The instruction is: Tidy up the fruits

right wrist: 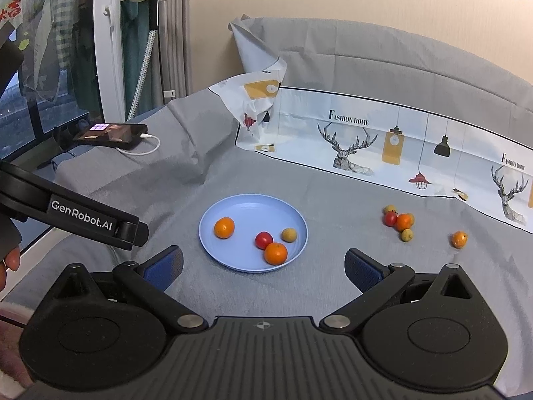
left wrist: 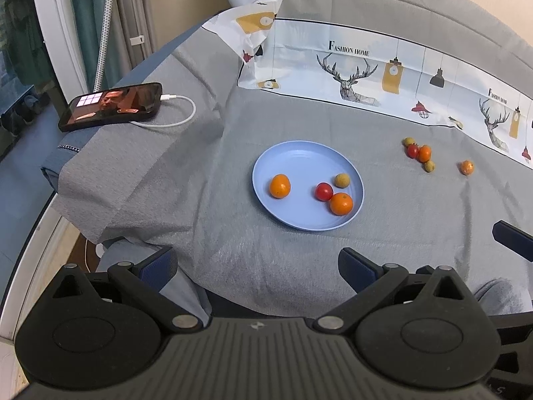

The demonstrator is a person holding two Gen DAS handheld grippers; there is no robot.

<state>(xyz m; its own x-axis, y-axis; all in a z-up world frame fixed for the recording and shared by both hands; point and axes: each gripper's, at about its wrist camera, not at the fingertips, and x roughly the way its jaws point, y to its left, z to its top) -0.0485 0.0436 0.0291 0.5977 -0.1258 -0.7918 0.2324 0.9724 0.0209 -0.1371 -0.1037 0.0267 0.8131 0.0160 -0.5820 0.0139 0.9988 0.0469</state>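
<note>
A light blue plate (left wrist: pixel 266 163) (right wrist: pixel 246 203) lies on the grey cloth and holds two oranges (left wrist: pixel 279 185) (right wrist: pixel 275 253), a red tomato (left wrist: pixel 323 191) (right wrist: pixel 264 239) and a small tan fruit (left wrist: pixel 342 180) (right wrist: pixel 288 234). To its right on the cloth sits a cluster of small fruits (left wrist: pixel 418 151) (right wrist: pixel 399 221), with a lone orange (left wrist: pixel 467 167) (right wrist: pixel 459 239) further right. My left gripper (left wrist: pixel 258 266) hovers open before the plate with nothing between its fingers. My right gripper (right wrist: pixel 263 266) is open and empty too, just short of the plate's near rim.
A phone (left wrist: pixel 111 106) (right wrist: pixel 111 134) with a lit screen and white cable (left wrist: pixel 180 115) lies at the back left. A printed white sheet (left wrist: pixel 366 70) (right wrist: pixel 383 140) stands along the back. The left gripper's body (right wrist: pixel 83 218) crosses the right wrist view at left; the cloth drops off at left.
</note>
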